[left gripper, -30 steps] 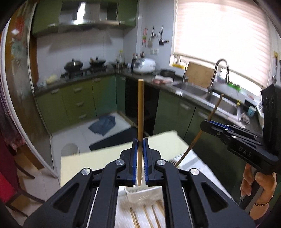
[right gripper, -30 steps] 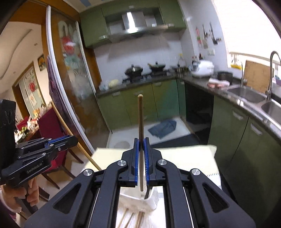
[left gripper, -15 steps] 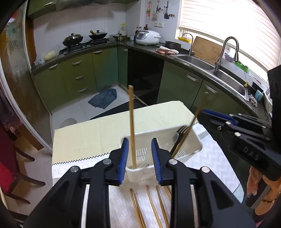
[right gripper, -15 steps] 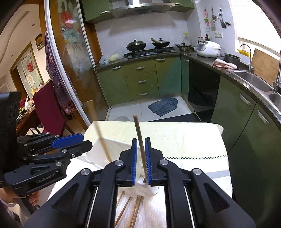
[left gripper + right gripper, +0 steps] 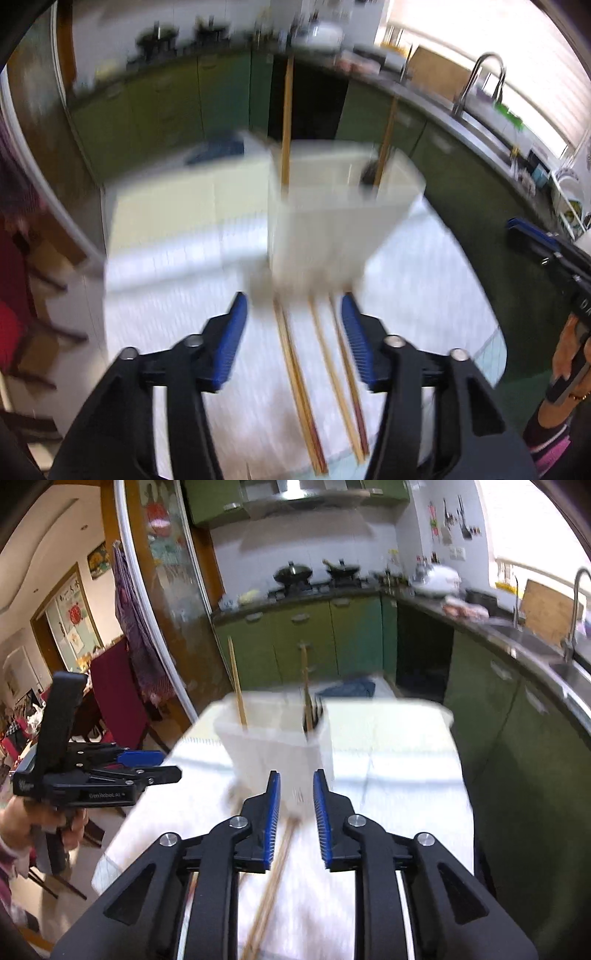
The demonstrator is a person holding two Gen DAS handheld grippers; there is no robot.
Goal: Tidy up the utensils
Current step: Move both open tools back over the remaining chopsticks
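A white plastic basket stands on the table. In it are two upright wooden chopsticks and a dark fork. Several more chopsticks lie on the white cloth in front of the basket. My left gripper hangs over them with its jaws opening and nothing pressed between the pads. My right gripper is just short of the basket, its jaws opening a little, with nothing held. Both views are blurred by motion.
A pale yellow cloth covers the table's far part. Green kitchen cabinets and a sink counter run behind and to the right. A red chair stands at the left. A person's hand holds the left gripper's handle.
Both grippers let go of the chopsticks they held, which now stand in the basket. Both have sunk toward the table, their jaws have spread, and the loose chopsticks now lie below them.
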